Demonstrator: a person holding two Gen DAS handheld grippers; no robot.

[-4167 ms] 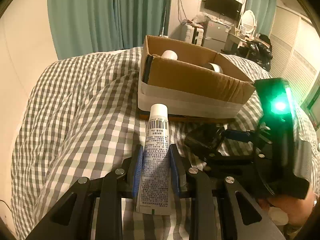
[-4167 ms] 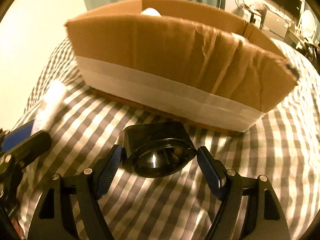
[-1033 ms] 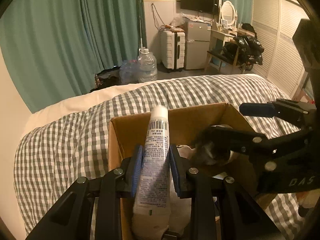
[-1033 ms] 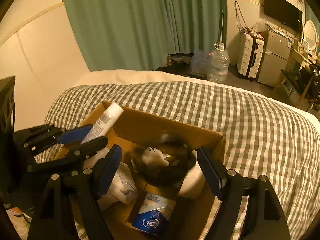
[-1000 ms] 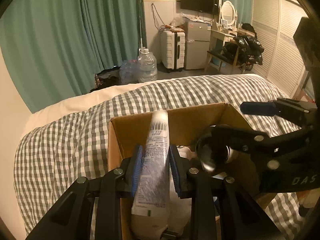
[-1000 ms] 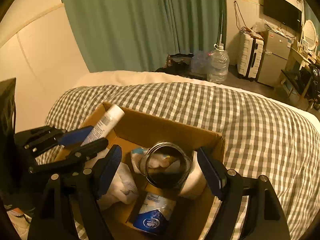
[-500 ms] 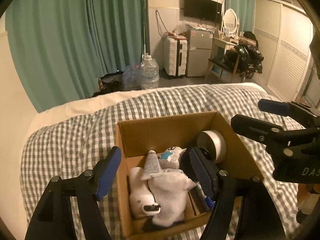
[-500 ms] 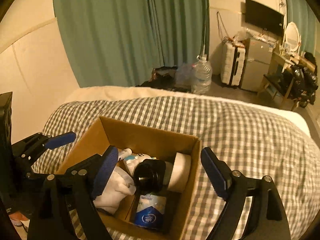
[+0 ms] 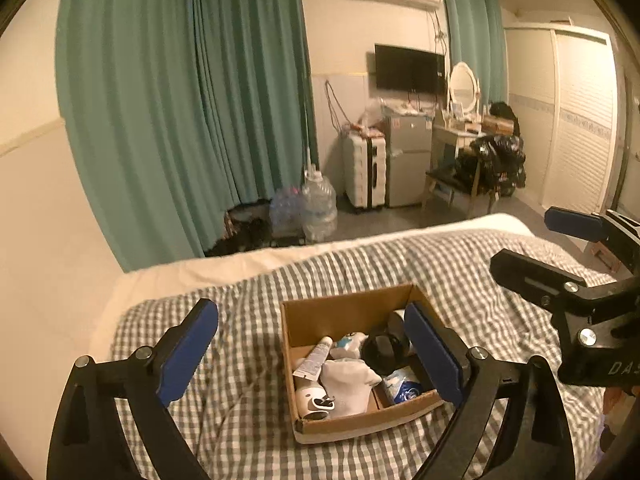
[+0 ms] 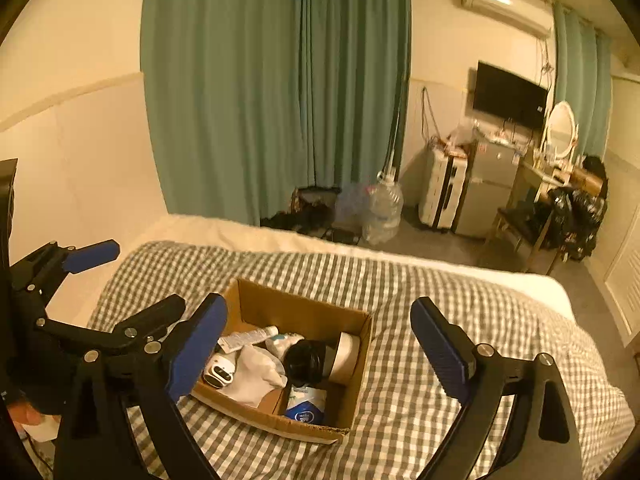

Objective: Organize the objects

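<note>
A cardboard box sits on the checked bedspread. In it lie a white tube, a black round object, a white cloth, a small white device and a blue packet. My left gripper is open and empty, raised well above the box. My right gripper is open and empty, also high above it. Each gripper shows in the other's view, the right one and the left one.
Teal curtains hang behind the bed. On the floor beyond stand water bottles, a white suitcase, a small fridge and a dressing table with a chair. A white wall runs along the bed's left side.
Both grippers opened and dropped the tube and the black round object into the box, then rose up and back. The box looks smaller and lower in both views.
</note>
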